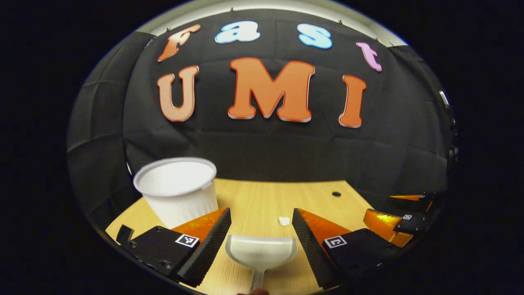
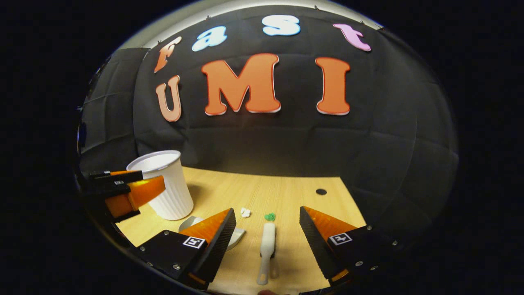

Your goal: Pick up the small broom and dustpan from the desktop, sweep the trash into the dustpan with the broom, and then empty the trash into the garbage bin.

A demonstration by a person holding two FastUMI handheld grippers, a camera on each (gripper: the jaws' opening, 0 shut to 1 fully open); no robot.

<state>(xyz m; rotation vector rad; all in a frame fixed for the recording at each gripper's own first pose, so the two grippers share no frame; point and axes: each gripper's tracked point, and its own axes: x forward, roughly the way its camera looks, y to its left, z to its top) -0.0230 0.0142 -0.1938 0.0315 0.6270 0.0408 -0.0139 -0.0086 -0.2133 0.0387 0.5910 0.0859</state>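
In the left gripper view a white dustpan lies flat on the wooden desk, handle toward the camera, between the spread fingers of my left gripper, which is open. A white scrap of trash lies just beyond the pan. In the right gripper view a small white broom lies on the desk between the open fingers of my right gripper. A green scrap sits at the broom's far end and a white scrap to its left. The dustpan pokes out behind the left finger.
A white ribbed bin stands on the desk at the back left; it is also in the right gripper view as the bin. The other gripper shows at the right edge. A dark hole marks the desk's far right.
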